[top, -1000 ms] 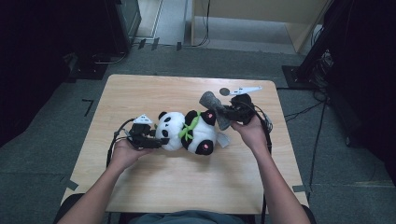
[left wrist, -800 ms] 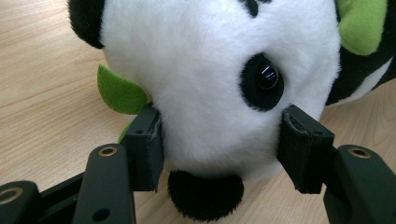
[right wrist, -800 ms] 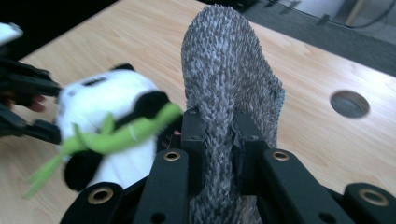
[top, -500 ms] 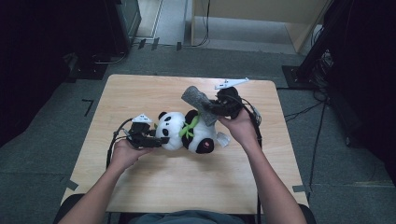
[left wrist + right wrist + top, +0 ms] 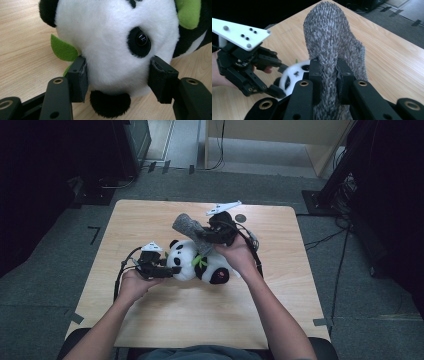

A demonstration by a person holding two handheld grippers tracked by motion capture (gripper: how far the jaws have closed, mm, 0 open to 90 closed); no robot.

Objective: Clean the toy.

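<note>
Panda plush (image 5: pixel 197 265) lies on its side near the middle of the table (image 5: pixel 200 330); the left gripper (image 5: pixel 161 269) has its jaws spread wide around the head, pads (image 5: pixel 78 77) pressed into the white fur on both sides, pinning it. Right gripper (image 5: pixel 207 237) is clamped tight on a grey knitted sock (image 5: pixel 189 226), held raised just above and beyond the panda's body. Judged step: a dressing operation with the sock carried to the toy; next move likely calls for lowering its open end onto a limb while the left grip steadies the head.
</note>
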